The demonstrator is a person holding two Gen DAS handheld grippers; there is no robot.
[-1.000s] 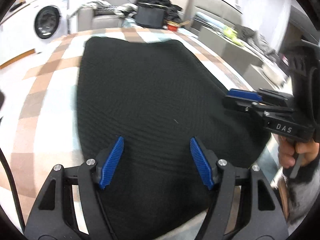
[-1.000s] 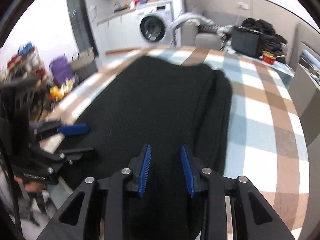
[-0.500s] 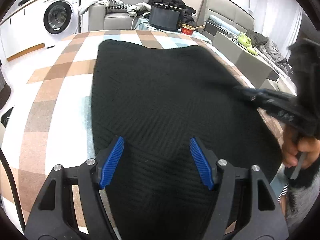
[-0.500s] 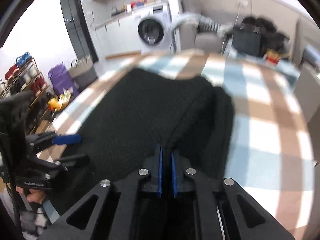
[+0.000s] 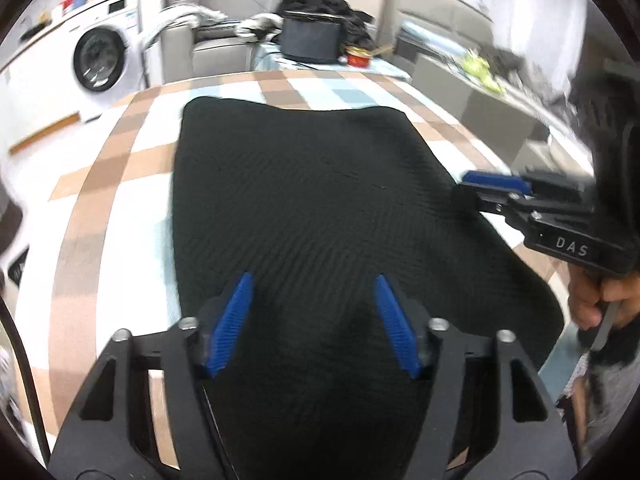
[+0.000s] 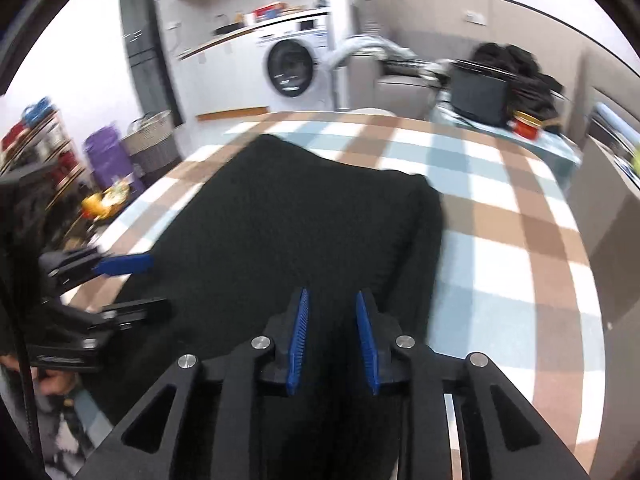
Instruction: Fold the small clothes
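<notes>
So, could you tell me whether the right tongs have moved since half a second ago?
Yes. The right tongs have opened again and backed toward the near edge of the black garment.

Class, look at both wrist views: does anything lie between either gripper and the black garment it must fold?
Nothing visible does. The left gripper and right gripper both hang open directly over the black garment, spread on the checked tablecloth.

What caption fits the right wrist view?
Open right gripper above a black knit garment on a checked tablecloth.
</notes>
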